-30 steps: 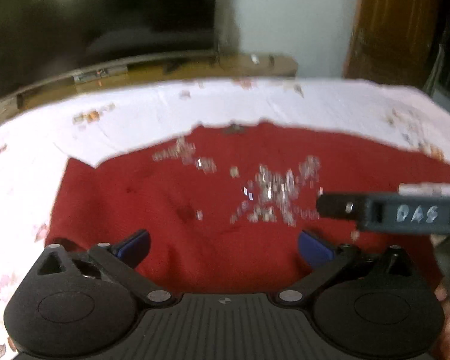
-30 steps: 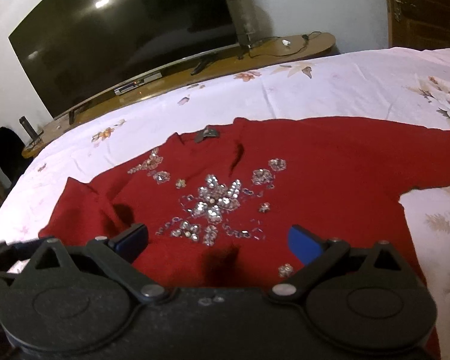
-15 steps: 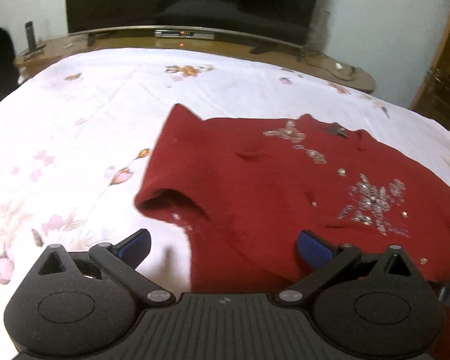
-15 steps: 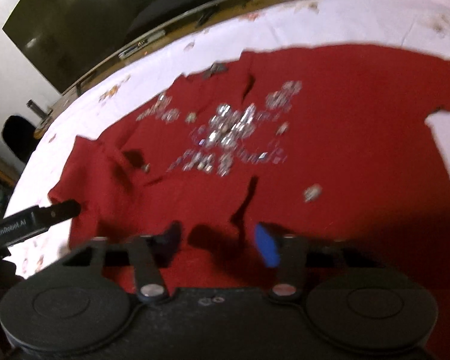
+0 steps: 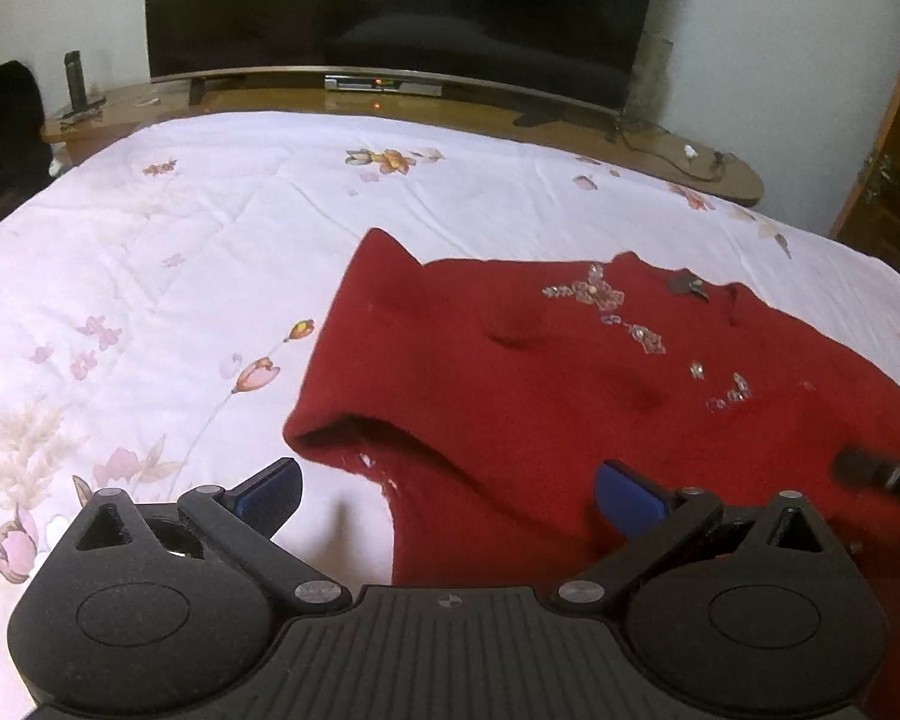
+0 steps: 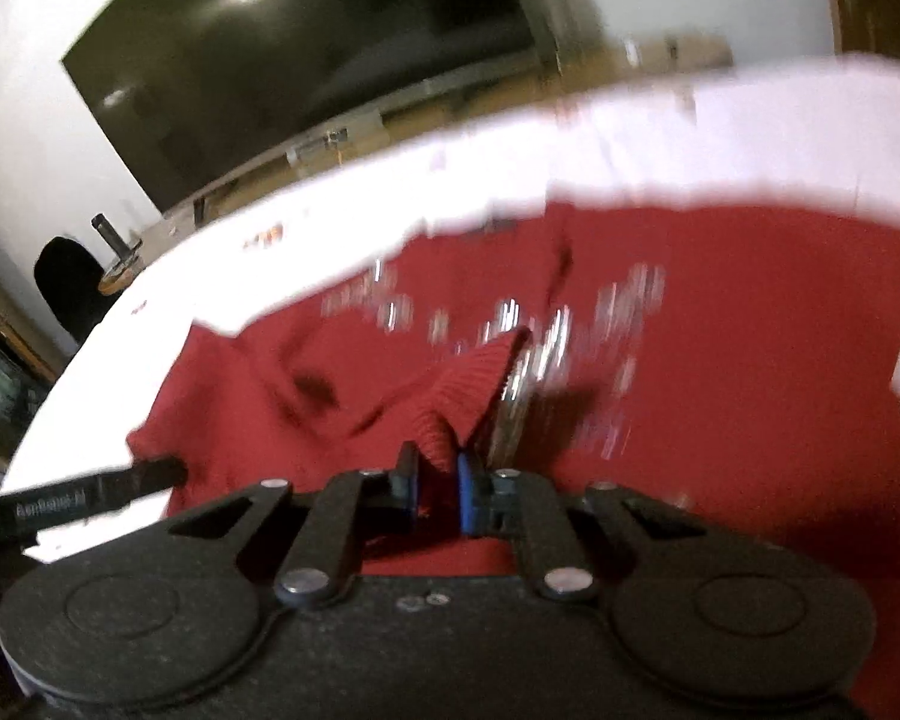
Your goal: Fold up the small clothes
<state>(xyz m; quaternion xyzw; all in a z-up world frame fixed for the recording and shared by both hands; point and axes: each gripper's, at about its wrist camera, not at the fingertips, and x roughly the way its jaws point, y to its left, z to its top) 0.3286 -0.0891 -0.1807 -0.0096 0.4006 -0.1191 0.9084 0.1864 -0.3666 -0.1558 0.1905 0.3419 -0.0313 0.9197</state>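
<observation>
Red sweater (image 5: 558, 396) lies spread face up on the bed (image 5: 168, 276), which is covered with a white sheet printed with pink and orange flowers. The garment sits toward the bed's right side in the left wrist view, its neckline turned toward the far edge, where a dark label (image 5: 687, 286) shows at the collar. Clear bead and sequin trim (image 5: 606, 297) runs across its chest. The sleeve opening (image 5: 354, 429) nearest the left gripper gapes a little, its cuff lifted off the sheet.

The left gripper (image 5: 447, 492) hangs just above the sweater's near edge with its blue-padded fingers (image 5: 270, 489) spread wide; one pad is over bare sheet, the other over red knit, and neither grips anything.

The right gripper (image 6: 437, 495) has its fingers drawn together on a pinch of the sweater's ribbed hem (image 6: 468, 387), which stands up in a peaked fold between the pads, above the rest of the cloth. This view is heavily motion-blurred, so the sequins smear into streaks. The left gripper's black finger tip shows at the left edge of that view, over the sleeve.

Beyond the bed's far edge stands a low wooden TV bench (image 5: 570, 126) bearing a large dark television (image 5: 402, 6). A brown wooden door (image 5: 894, 168) is at the right.
</observation>
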